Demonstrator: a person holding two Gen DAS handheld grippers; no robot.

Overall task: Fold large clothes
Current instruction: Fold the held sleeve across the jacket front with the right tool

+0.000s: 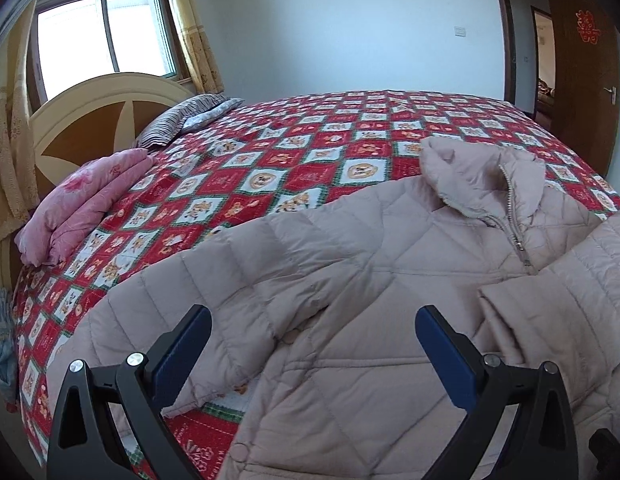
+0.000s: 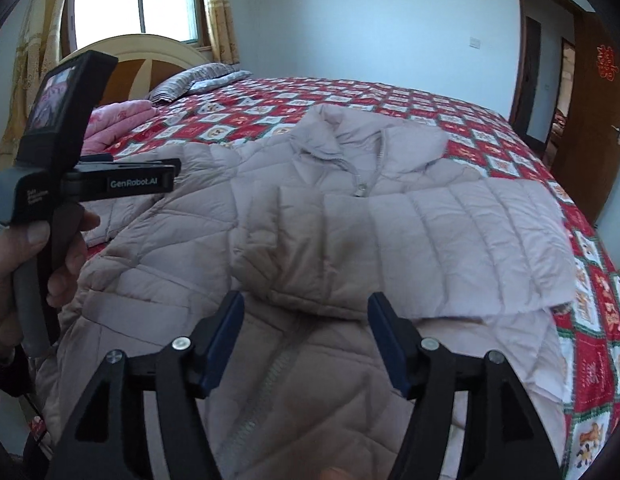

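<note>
The jacket point(image 2: 310, 216) lies on the bed point(image 2: 489, 128); its folded sleeve point(image 2: 409, 240) sits at 12 o'clock beyond the right tool point(image 2: 306, 336), open, holding nothing. The left tool point(image 1: 313, 344) gapes empty.

Left hand-held gripper point(image 1: 313, 334) jaws apart, right hand-held gripper point(image 2: 306, 326) jaws apart

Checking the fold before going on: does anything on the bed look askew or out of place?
Nothing damaged. The pale pink quilted jacket has one sleeve folded across its chest; the other sleeve is unfolded.

Pale pink quilted jacket point(image 1: 389, 280) on a red-and-white checked bedspread point(image 1: 270, 152); pink folded blanket point(image 1: 82, 204).
</note>
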